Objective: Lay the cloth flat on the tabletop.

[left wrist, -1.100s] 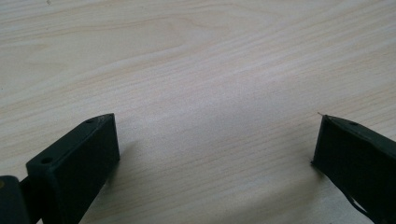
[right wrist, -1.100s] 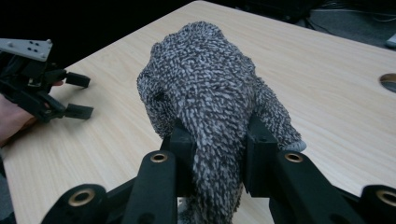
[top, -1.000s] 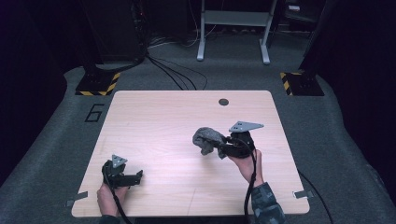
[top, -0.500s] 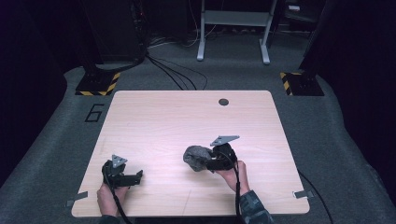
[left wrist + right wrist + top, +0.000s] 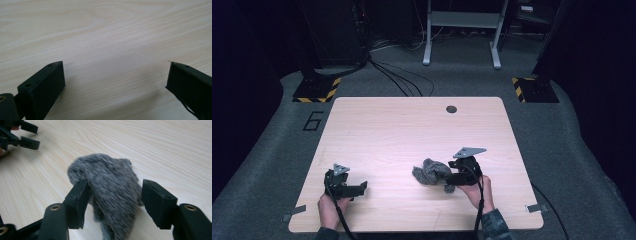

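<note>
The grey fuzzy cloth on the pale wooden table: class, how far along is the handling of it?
Done: the grey fuzzy cloth lies bunched on the pale wooden table. In hand: the right gripper has its jaws apart on either side of the cloth. Left: any laying out or folding; the left gripper sits open over bare wood.

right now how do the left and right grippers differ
The right gripper has a grey fuzzy cloth between its jaws; the left gripper has only bare table between its own. The right sits nearer the table's middle, the left near the front left corner. Both are hand-held, with jaws apart.
</note>
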Motion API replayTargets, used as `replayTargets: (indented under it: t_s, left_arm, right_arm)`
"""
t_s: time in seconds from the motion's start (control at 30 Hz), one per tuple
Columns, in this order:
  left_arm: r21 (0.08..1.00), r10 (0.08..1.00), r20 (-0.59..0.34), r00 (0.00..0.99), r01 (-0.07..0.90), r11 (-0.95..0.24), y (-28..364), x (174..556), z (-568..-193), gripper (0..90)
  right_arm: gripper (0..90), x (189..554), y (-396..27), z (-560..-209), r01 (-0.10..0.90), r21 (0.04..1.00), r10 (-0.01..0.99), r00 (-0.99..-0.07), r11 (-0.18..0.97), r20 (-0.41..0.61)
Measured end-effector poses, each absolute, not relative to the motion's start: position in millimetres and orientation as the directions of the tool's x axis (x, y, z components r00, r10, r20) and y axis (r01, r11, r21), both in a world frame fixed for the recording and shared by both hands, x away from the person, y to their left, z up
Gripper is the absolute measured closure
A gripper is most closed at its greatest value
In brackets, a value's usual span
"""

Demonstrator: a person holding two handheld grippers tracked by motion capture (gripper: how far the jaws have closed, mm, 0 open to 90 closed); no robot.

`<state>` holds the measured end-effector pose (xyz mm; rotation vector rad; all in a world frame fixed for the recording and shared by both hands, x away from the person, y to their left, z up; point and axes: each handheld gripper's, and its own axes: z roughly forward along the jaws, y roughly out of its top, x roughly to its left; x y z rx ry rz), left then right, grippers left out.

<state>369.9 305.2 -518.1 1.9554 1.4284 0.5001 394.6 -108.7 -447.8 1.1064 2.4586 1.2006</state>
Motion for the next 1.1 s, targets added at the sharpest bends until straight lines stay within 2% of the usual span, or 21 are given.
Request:
replayTargets:
  t_s: [0.03,0.07,0.13,0.17,0.2,0.27,0.43,0.63,0.77,0.8,0.93,0.97,1.0,1.03,1.1]
  left_arm:
    - [0.703,0.921,-0.082,0.382,0.677,-0.218,292.8,372.4,-511.5,1.9]
    - [0.703,0.921,-0.082,0.382,0.677,-0.218,292.8,372.4,-511.5,2.0]
    - [0.719,0.887,-0.089,0.452,0.646,-0.257,268.5,378.6,-503.1,2.6]
    - [0.719,0.887,-0.089,0.452,0.646,-0.257,268.5,378.6,-503.1,3.4]
    - [0.723,0.857,-0.087,0.508,0.624,-0.296,251.9,384.2,-498.0,4.2]
    - [0.727,0.846,-0.091,0.525,0.616,-0.304,245.3,386.4,-496.5,7.0]
    - [0.717,0.761,-0.074,0.644,0.564,-0.408,190.7,406.4,-496.4,16.3]
    - [0.703,0.729,-0.09,0.678,0.562,-0.436,163.5,420.3,-502.9,22.9]
    - [0.692,0.698,-0.075,0.712,0.541,-0.478,149.3,425.1,-506.7,35.9]
    - [0.683,0.694,-0.068,0.716,0.541,-0.491,146.0,425.5,-508.1,35.9]
    - [0.666,0.661,-0.049,0.748,0.518,-0.537,136.9,424.4,-511.8,66.1]
    - [0.666,0.661,-0.049,0.748,0.518,-0.537,136.9,424.4,-511.8,70.6]
    - [0.666,0.659,-0.039,0.751,0.511,-0.543,136.3,424.3,-511.6,70.6]
    - [0.665,0.654,-0.043,0.755,0.511,-0.545,135.5,423.7,-511.6,78.9]
    - [0.665,0.657,-0.04,0.753,0.511,-0.545,135.4,423.4,-511.5,83.3]
  right_arm:
    - [44.5,393.2,-113.8,-448.9,0.548,0.737,0.7,-0.699,0.396,0.144]
    - [48.0,391.8,-115.6,-449.2,0.548,0.737,0.705,-0.695,0.396,0.138]
    - [54.2,390.1,-118.7,-450.3,0.543,0.735,0.702,-0.7,0.405,0.131]
    - [54.2,390.1,-118.7,-450.3,0.543,0.735,0.702,-0.7,0.405,0.131]
    - [59.3,387.4,-120.9,-450.9,0.545,0.734,0.705,-0.697,0.405,0.128]
    - [62.7,386.2,-121.6,-451.8,0.547,0.734,0.705,-0.697,0.404,0.131]
    - [68.8,388.0,-121.6,-457.4,0.546,0.731,0.698,-0.703,0.409,0.135]
    - [74.9,390.2,-117.6,-464.6,0.553,0.719,0.699,-0.703,0.422,0.13]
    - [77.4,391.6,-116.2,-468.8,0.56,0.714,0.7,-0.701,0.421,0.137]
    - [77.4,391.6,-116.2,-468.8,0.56,0.714,0.7,-0.701,0.421,0.137]
    - [79.4,393.1,-115.3,-470.7,0.557,0.712,0.697,-0.705,0.428,0.132]
    - [79.4,393.1,-115.3,-470.7,0.557,0.712,0.697,-0.705,0.428,0.132]
    - [79.8,393.2,-115.1,-470.8,0.555,0.712,0.696,-0.706,0.429,0.131]
    - [81.0,393.0,-114.8,-470.2,0.555,0.714,0.698,-0.705,0.427,0.13]
    - [82.1,393.1,-115.3,-469.1,0.551,0.716,0.7,-0.704,0.429,0.121]
